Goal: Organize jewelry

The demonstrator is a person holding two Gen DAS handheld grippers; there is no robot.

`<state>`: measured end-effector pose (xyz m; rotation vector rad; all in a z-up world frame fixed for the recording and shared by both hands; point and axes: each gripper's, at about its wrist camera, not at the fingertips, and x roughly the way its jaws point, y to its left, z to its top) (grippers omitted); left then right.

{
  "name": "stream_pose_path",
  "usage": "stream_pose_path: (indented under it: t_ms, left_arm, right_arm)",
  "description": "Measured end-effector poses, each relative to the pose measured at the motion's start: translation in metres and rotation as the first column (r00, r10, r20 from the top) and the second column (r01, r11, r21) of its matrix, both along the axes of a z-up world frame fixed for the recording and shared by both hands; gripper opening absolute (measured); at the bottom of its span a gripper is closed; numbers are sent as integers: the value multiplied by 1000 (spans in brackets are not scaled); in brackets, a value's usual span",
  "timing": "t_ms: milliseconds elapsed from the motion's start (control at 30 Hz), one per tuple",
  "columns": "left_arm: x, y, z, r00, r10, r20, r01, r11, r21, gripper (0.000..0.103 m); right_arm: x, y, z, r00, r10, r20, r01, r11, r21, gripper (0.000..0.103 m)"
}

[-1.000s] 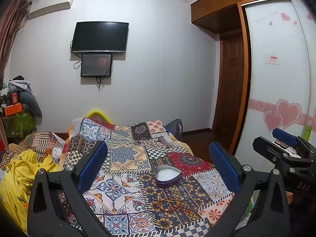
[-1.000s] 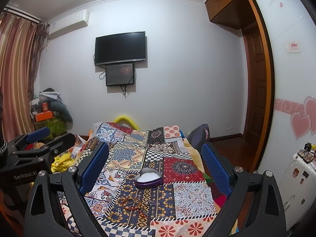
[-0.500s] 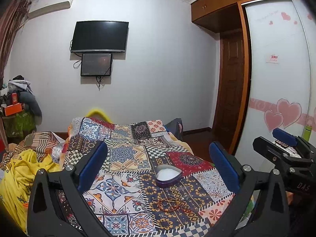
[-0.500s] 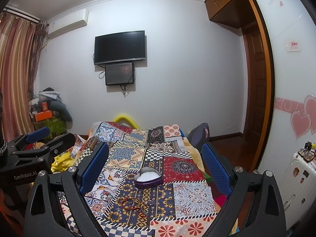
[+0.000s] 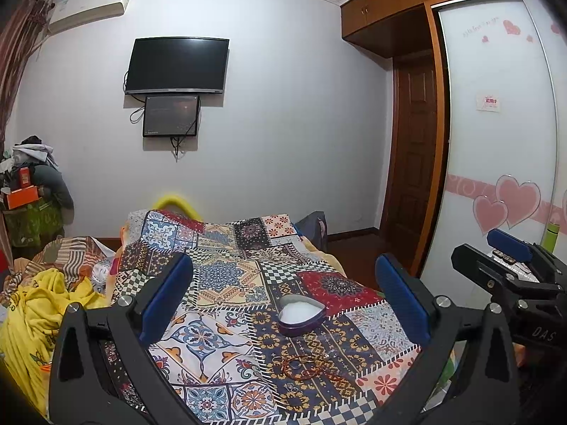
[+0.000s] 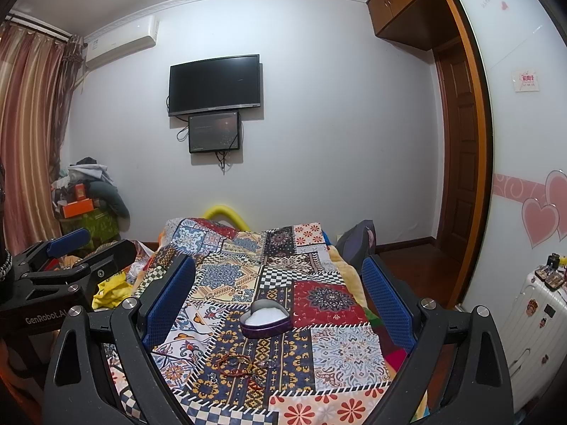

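A purple heart-shaped box [image 5: 301, 315] with a white lining sits open on the patchwork cloth [image 5: 226, 283]; it also shows in the right wrist view [image 6: 265, 318]. A small heap of bracelets and rings [image 5: 301, 363] lies in front of the box, also seen in the right wrist view [image 6: 244, 364]. My left gripper [image 5: 283, 301] is open and empty above the cloth, the box between its fingers in view. My right gripper [image 6: 280, 297] is open and empty, held likewise. Each gripper shows at the edge of the other's view.
The patchwork cloth covers a narrow table running away from me. Yellow clothes [image 5: 32, 311] are piled at the left. A white suitcase [image 6: 531, 315] stands at the right by the wardrobe door [image 5: 496, 141]. A TV [image 5: 177, 65] hangs on the far wall.
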<state>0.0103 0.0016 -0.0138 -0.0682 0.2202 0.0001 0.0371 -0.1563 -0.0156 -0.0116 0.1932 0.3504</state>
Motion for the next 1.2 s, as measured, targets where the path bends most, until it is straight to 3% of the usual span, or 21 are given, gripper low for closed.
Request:
stream_pose_path:
  t_ms: [733,867,1000,1200]
  left_arm:
    - [6,2,-3,1000,8,-20,-8,1000,2,103]
    - [19,9,-12,998,14,-55,-14,1000,-9,103]
    - [44,22,-32,990,39,-139,-41,999,-13,103]
    - [82,38,-70,958,71,-277,-70,997,13,87]
  right_arm:
    - [5,-1,-3,1000,1,-22,-1,1000,-3,94]
    - [14,0,-10,999,-4,-53,3,1000,-17,94]
    - [28,1,-23,995,-16,-102,13,999,-35,94]
    - [57,4,-56,974,-19,-225,-1,996,-85,94]
